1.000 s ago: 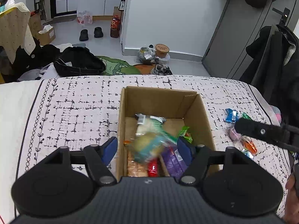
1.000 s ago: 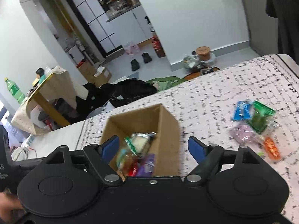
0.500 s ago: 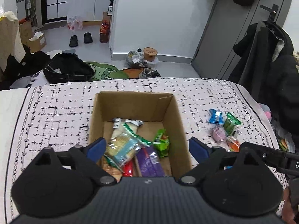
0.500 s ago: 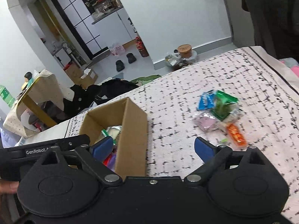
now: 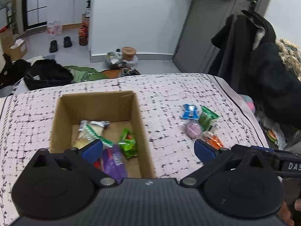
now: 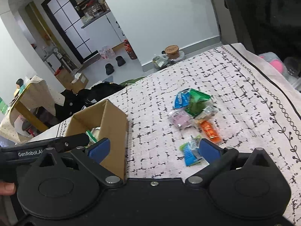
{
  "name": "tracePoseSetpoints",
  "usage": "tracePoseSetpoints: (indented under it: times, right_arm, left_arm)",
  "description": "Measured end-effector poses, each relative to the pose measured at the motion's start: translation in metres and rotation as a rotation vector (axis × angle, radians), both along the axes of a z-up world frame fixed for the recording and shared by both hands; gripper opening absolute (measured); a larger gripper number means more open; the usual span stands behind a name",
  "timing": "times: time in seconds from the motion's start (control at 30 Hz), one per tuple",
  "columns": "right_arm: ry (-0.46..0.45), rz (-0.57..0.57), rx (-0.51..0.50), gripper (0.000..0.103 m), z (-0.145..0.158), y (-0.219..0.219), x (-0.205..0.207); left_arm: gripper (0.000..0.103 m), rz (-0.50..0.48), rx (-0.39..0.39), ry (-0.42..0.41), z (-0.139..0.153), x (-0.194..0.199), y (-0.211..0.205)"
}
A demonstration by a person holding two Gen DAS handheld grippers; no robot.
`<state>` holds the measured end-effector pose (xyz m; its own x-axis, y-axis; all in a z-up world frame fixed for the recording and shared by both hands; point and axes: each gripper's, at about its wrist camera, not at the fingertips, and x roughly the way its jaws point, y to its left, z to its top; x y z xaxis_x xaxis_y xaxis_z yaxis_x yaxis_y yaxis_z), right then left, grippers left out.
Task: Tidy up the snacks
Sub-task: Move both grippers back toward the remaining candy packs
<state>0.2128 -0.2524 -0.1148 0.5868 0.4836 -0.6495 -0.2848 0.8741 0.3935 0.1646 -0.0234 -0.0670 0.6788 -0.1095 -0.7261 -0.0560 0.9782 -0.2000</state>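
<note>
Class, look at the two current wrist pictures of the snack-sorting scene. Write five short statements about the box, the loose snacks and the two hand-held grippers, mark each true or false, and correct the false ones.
1. The cardboard box already holds several snacks. True.
2. The purple packet lies outside the box. False: it lies inside.
3. The left hand-held gripper grips a snack. False: its jaws are opening, with nothing held.
4. An orange packet lies loose on the patterned cloth. True.
5. The right hand-held gripper is shut on the blue packet. False: its jaws are opening, nothing gripped.
</note>
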Motion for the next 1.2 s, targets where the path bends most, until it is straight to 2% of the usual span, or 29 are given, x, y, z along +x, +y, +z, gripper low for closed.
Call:
tracePoseSetpoints:
  times: [0.1,0.6,0.77,0.83,1.0,1.07,1.2]
  right_arm:
    - [0.001,-0.014,-0.005,0.102,-0.001,-0.009,0.002]
    - [0.022,-0.057,-0.051,0.102,-0.009,-0.054,0.007]
    - [0.034,-0.076,-0.052,0.101,-0.016,-0.066,0.013]
    - [0.03,-0.074,-0.057,0.097,-0.018,-0.069,0.015]
    - [0.057,-0.07,-0.054,0.08,-0.027,-0.077,0.022]
    - [0.065,-0.071,-0.053,0.078,-0.031,-0.079,0.025]
    - [0.078,-0.065,-0.048,0.07,-0.036,-0.082,0.027]
  left_arm:
    - [0.103,-0.027,0.026,0.001,-0.001,0.003,-0.009]
    - [0.103,-0.101,-0.034,0.02,-0.012,0.034,-0.055]
    - [0.102,-0.102,-0.028,0.011,-0.018,0.041,-0.07]
    - [0.102,-0.108,-0.024,0.006,-0.019,0.044,-0.075]
    - [0.1,-0.112,-0.037,0.027,-0.029,0.053,-0.084]
    - [0.1,-0.117,-0.042,0.037,-0.035,0.057,-0.088]
    - [0.092,-0.14,-0.06,0.079,-0.049,0.065,-0.099]
